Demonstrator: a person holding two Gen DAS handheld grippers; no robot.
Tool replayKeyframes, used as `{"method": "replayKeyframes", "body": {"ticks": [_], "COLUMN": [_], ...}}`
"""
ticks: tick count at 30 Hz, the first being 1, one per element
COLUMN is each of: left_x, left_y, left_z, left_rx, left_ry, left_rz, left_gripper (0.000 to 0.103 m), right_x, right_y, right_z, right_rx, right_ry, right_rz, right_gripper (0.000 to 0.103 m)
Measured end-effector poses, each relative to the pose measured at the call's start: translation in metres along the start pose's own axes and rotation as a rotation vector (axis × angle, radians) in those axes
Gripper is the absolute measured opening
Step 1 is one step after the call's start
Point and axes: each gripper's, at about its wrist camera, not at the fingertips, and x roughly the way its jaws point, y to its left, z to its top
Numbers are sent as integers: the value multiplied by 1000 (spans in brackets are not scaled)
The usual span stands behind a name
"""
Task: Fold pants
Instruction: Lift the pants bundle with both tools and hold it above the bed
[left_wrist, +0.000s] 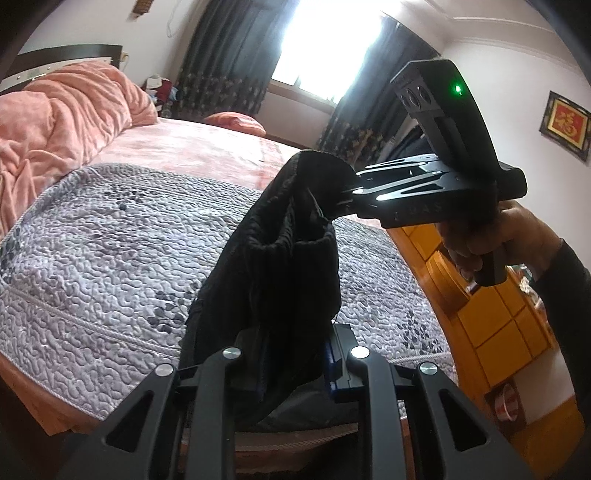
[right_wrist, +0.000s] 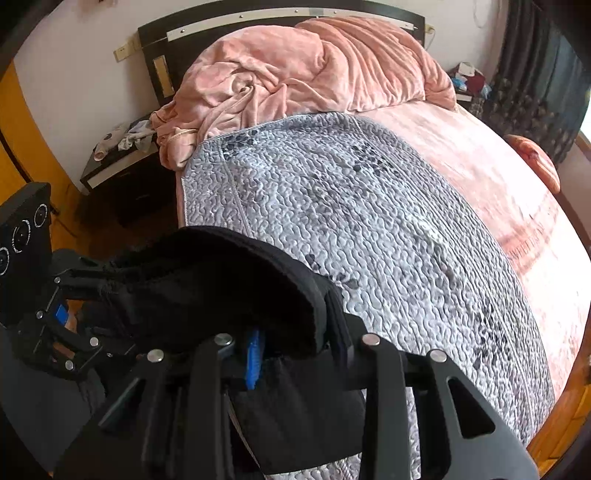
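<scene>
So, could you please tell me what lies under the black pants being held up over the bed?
Under the black pants, held by the left gripper and right gripper, lies the grey quilted bedspread. The patch right beneath the cloth is covered.

Open quilt (right_wrist: 388, 229); duvet (right_wrist: 295, 66) beyond.
</scene>
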Motion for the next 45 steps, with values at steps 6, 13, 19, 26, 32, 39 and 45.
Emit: {"method": "replayKeyframes", "body": {"ticks": [6,13,19,26,32,39,45], "left_x": [15,34,49,67,87,111,133], "left_y": [-19,-40,-54,-70,-87,-101,-110], "left_z": [-7,-14,-23,-31,-42,-56,-70], "left_rx": [48,86,112,143,178,204,229], "left_ry": [26,65,92,129,169,217,258], "left_rz": [-3,-22,-28,-31,-32,-35,-29], "left_gripper": [23,23,23,23,23,23,23], "right_x": [-2,-5,-5,-2,3,12,22], "right_y": [-11,-24,-34,-45,-56,-70,-80], "right_z": [-26,-57,-78,-105,-131,-162,-184], "right_rx": [35,75,99,122,152,187,209], "right_ry": [-9,-8,-10,-12,-11,1,15], "right_rz": [-10,-23,-30,-40,-41,-41,-44], "right_gripper": [30,30,30,30,30,31,31]}}
